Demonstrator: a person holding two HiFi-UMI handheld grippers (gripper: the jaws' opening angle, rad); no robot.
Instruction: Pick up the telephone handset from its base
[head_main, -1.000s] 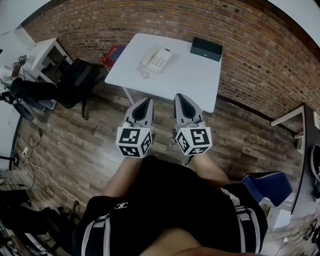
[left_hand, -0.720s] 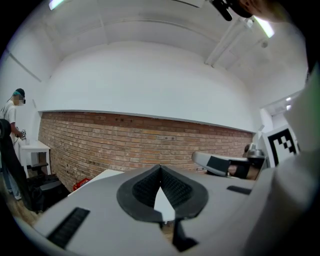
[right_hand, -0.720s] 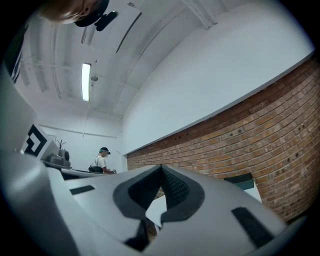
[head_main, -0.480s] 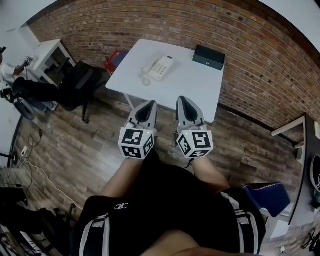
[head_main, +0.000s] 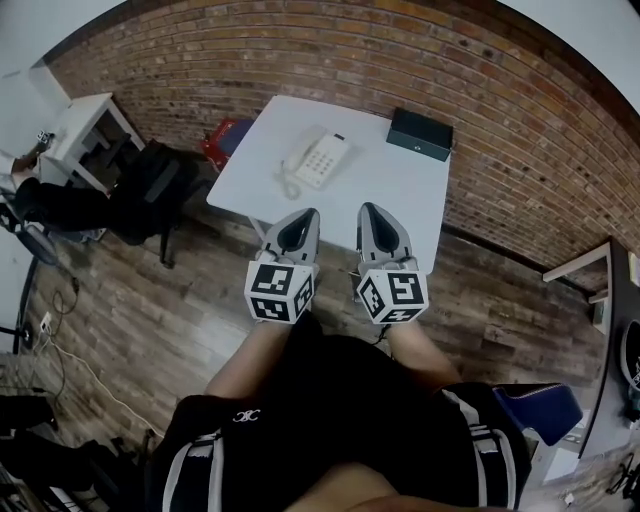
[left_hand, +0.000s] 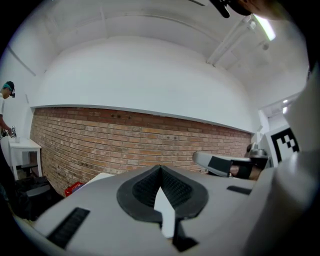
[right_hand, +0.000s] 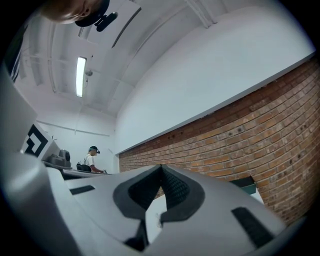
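Note:
A white telephone (head_main: 316, 160) lies on the white table (head_main: 400, 190), its handset (head_main: 297, 149) resting on the base's left side with a coiled cord at the near end. My left gripper (head_main: 304, 214) and right gripper (head_main: 368, 208) hang side by side in the air over the table's near edge, short of the phone, both shut and empty. In the left gripper view the left gripper (left_hand: 160, 168) has its pads together; a strip of table shows beyond. The right gripper (right_hand: 161, 167) looks the same in its own view. The phone is hidden in both gripper views.
A dark green box (head_main: 420, 133) sits at the table's far right corner by the brick wall (head_main: 300, 50). A black chair with a bag (head_main: 150, 180), a red item (head_main: 224, 136) and a white side table (head_main: 88, 122) stand left. A blue chair (head_main: 535, 398) is behind right.
Both grippers moved forward toward the table, which now lies closer beneath them. The jaws stayed shut. The phone has not moved on the table.

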